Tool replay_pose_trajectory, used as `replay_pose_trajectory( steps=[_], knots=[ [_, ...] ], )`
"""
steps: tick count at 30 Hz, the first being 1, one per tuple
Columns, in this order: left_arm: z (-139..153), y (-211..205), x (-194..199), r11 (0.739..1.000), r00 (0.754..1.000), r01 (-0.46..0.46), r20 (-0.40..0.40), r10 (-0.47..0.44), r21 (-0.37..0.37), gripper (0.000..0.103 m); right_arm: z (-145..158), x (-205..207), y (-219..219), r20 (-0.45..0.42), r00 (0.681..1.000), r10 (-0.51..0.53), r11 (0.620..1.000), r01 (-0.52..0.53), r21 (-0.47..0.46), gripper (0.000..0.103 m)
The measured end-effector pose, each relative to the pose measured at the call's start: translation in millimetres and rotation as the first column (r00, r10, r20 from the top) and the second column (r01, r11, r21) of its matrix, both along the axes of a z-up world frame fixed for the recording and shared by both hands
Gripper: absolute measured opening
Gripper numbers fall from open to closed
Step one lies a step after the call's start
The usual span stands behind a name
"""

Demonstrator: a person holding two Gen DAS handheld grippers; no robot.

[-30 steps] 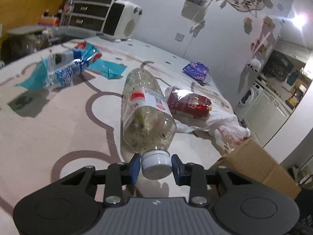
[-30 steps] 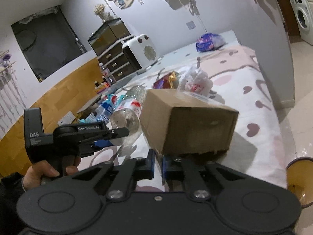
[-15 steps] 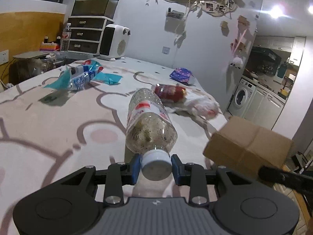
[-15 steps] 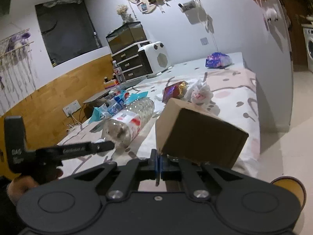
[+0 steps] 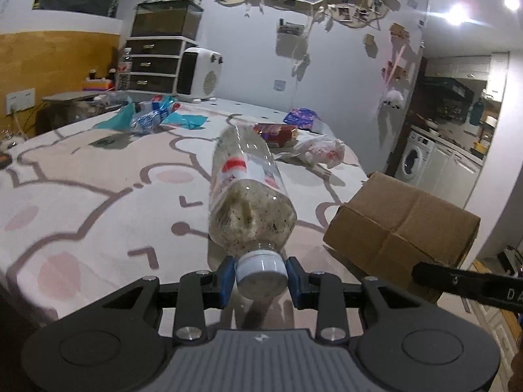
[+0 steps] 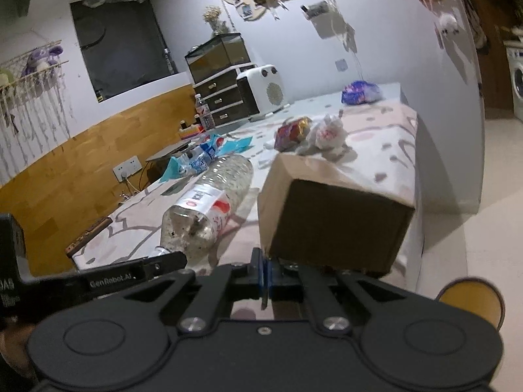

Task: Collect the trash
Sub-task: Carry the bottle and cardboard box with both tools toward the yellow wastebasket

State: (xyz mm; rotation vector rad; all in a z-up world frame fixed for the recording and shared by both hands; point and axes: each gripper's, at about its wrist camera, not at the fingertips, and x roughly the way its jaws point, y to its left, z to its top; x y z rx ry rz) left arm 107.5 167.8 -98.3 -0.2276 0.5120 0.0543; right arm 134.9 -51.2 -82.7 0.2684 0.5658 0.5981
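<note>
My left gripper (image 5: 260, 276) is shut on the white cap of a large clear plastic bottle (image 5: 248, 196) with dirty residue inside, held above the pink patterned bed (image 5: 98, 196). The bottle also shows in the right wrist view (image 6: 209, 202). My right gripper (image 6: 265, 269) is shut on the lower edge of a brown cardboard box (image 6: 330, 209), held in the air by the bed's near corner. The box also shows in the left wrist view (image 5: 402, 222).
On the bed lie a red snack bag (image 5: 278, 132), a crumpled white plastic bag (image 5: 320, 152), a blue packet (image 5: 302, 118) and blue wrappers with a crushed bottle (image 5: 150, 116). A white heater (image 5: 199, 73) and drawers (image 5: 153, 65) stand behind. A yellow bin (image 6: 470, 303) stands on the floor.
Both grippers have lifted and drawn back from the bed with the bottle and the box. The box has left the bed surface and hangs in the air.
</note>
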Motion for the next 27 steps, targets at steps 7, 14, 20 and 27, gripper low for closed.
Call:
replay_pose_trajectory(
  steps=[7, 14, 20, 27],
  knots=[
    [-5, 14, 5, 0.979, 0.998, -0.062, 0.010, 0.065, -0.193, 0.076, -9, -5, -1, -0.012, 1.000, 0.008, 0.999, -0.008, 0.036, 0.004],
    [12, 34, 15, 0.968, 0.986, -0.155, 0.033, 0.164, -0.196, 0.094, -11, -4, -1, -0.008, 1.000, 0.001, 0.999, 0.000, 0.041, 0.004],
    [29, 19, 35, 0.986, 0.987, -0.151, 0.035, 0.154, -0.077, 0.095, -14, -3, 3, -0.030, 0.999, -0.015, 0.998, 0.017, 0.068, 0.007],
    [21, 2, 61, 0.984, 0.984, -0.177, -0.017, 0.177, 0.013, 0.093, -15, -2, 1, -0.053, 0.997, -0.064, 0.991, 0.070, 0.111, 0.008]
  ],
)
